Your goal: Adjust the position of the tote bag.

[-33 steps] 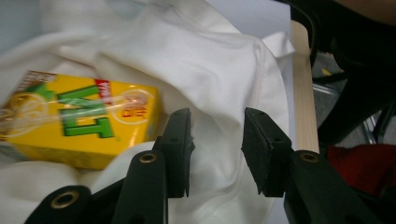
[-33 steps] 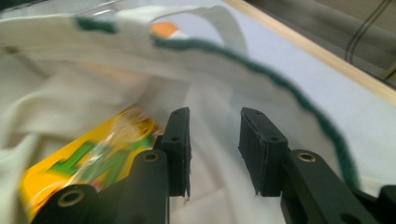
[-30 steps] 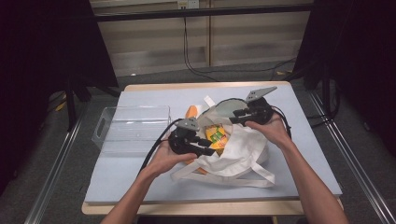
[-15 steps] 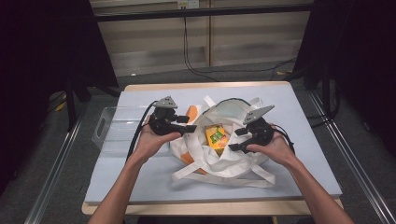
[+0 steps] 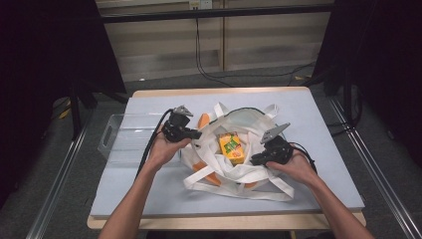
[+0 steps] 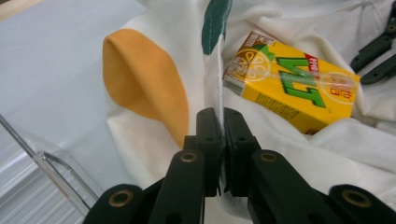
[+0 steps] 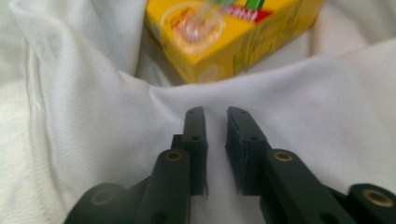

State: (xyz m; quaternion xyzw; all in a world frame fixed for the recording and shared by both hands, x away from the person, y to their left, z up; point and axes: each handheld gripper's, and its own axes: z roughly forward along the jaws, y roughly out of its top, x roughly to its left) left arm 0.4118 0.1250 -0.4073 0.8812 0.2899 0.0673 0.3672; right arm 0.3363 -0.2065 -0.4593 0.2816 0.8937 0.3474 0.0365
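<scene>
Though upside-down, "VLT" on yel. carton [image 6: 289,88]

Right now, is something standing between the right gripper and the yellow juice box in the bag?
Yes. A raised fold of the white bag lies across the path, just beyond the right gripper and in front of the yellow juice box.

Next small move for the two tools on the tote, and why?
Probably pull the bag's rim apart. The left tool is shut on the white tote bag edge; the right tool has just been closing, with a narrow gap and cloth against its jaws. The yellow juice box lies inside.
</scene>
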